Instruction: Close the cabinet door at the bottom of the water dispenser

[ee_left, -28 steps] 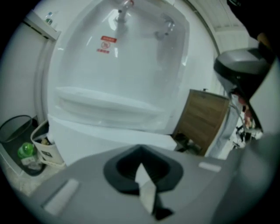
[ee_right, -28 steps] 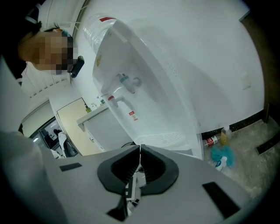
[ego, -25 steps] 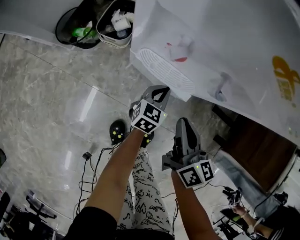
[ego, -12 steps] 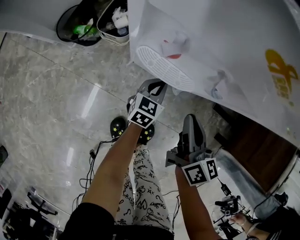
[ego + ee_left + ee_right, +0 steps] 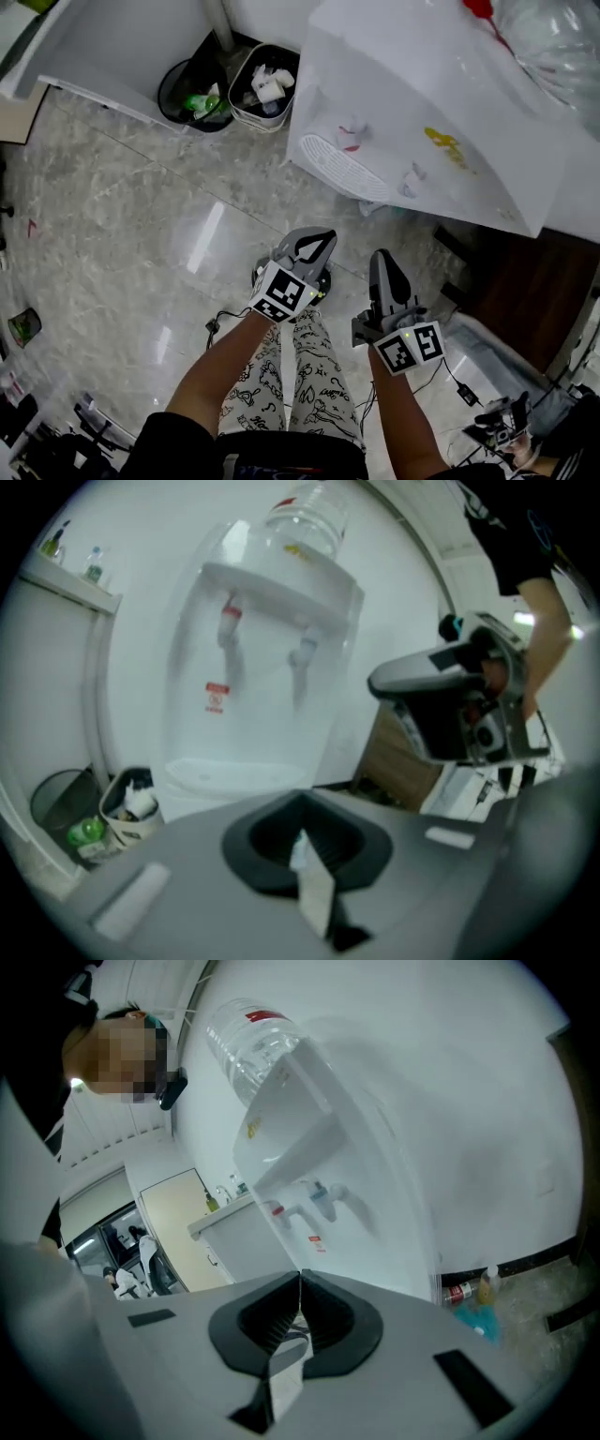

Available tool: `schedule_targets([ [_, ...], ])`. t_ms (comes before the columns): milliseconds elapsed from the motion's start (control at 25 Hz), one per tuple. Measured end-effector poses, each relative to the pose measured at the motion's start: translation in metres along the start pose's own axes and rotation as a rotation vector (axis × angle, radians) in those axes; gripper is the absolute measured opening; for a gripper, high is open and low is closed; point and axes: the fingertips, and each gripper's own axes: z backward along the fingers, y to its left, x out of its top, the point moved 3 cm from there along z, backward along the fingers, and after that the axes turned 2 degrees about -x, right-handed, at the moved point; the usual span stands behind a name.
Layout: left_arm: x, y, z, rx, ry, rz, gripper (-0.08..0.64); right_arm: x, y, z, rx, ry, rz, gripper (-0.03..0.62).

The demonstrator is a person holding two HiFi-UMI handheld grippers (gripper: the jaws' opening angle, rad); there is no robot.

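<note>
Head view: the tall white water dispenser [image 5: 441,103] stands ahead on the grey marble floor [image 5: 141,206]. Its lower front, where the cabinet door sits, is hidden under its own upper body, so whether the door is open cannot be told. The left hand-held gripper [image 5: 319,236] and the right hand-held gripper [image 5: 380,258] are both short of the dispenser and touch nothing, so the closing push looks not yet begun. A round black bin [image 5: 190,94] and a white waste basket [image 5: 265,84] stand left of the dispenser and a brown wooden panel [image 5: 525,291] right of it. The floor straight in front of it is free.

Left gripper view: the left hand-held gripper [image 5: 298,836] has its jaws pressed together on nothing. The water dispenser [image 5: 262,667] faces it, but the gripper body covers the cabinet part.

Right gripper view: the right hand-held gripper [image 5: 300,1279] is likewise closed and empty. It sees the water dispenser [image 5: 309,1129] from the side, with small bottles [image 5: 483,1288] on the floor beside its foot.
</note>
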Motion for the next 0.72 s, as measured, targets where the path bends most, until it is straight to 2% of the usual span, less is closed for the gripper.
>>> schedule_targets([
  [160, 0.063, -0.032, 0.049, -0.014, -0.068, -0.030, -0.003, 0.031, 0.043, 0.026, 0.067, 0.001, 0.042, 0.017],
  [360, 0.142, -0.054, 0.106, -0.033, -0.153, -0.108, -0.003, 0.071, 0.093, 0.056, 0.128, -0.072, 0.075, 0.016],
  [440, 0.166, -0.062, 0.125, -0.024, -0.165, -0.117, -0.003, 0.084, 0.107, 0.070, 0.136, -0.078, 0.087, 0.015],
  [600, 0.212, -0.076, 0.160, -0.013, -0.162, -0.223, -0.003, 0.108, 0.128, 0.093, 0.136, -0.114, 0.074, 0.015],
  [720, 0.237, -0.087, 0.184, -0.028, -0.202, -0.215, -0.003, 0.130, 0.147, 0.106, 0.160, -0.140, 0.102, 0.015],
])
